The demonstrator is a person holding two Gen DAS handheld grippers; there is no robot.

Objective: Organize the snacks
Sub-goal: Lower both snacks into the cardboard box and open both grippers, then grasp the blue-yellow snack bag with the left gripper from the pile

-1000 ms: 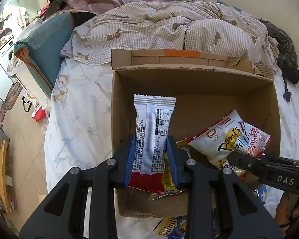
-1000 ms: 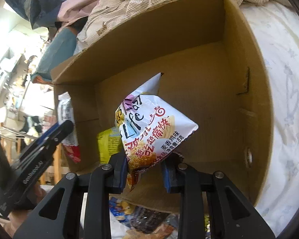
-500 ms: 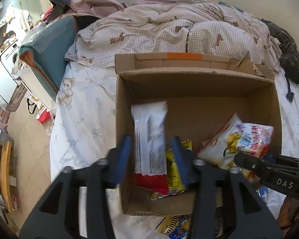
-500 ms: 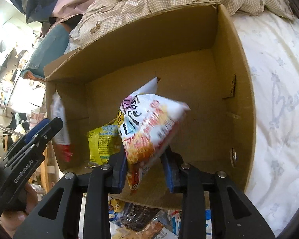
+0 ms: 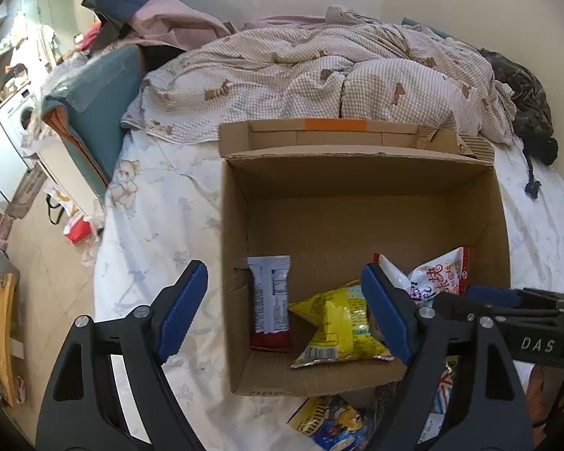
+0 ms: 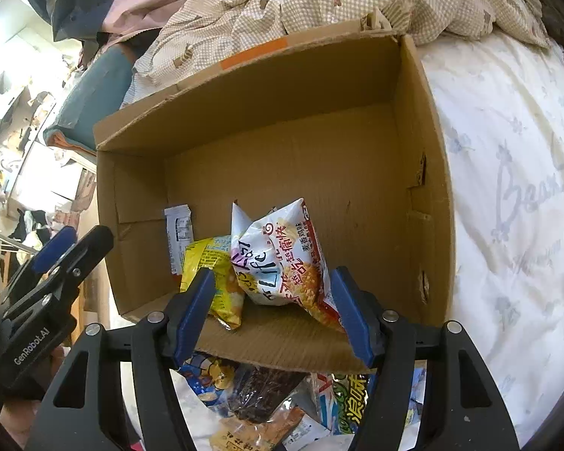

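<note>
Cardboard box (image 5: 357, 210): sits open on the bed sheet (image 5: 158, 218), just in front of the checked quilt (image 5: 319, 75); its far flap carries a strip of orange tape.
White and red packet (image 5: 270, 297): stands on end against the box's left wall, near the front left corner.
Yellow bag (image 5: 338, 323): lies on the box floor by the front wall, between the white and red packet and the white chip bag.
White chip bag (image 6: 282, 259): rests on the box floor toward the front right, leaning on the yellow bag.
Left gripper (image 5: 285, 308): jaws have just been opening and stand spread wide above the front left corner; nothing is pinched between them.
Right gripper (image 6: 272, 314): jaws have just been opening; the white chip bag sits between them but the pads do not press on it.
Loose snacks (image 6: 267, 398): several packets lie on the bed sheet just outside the box's front wall.
</note>
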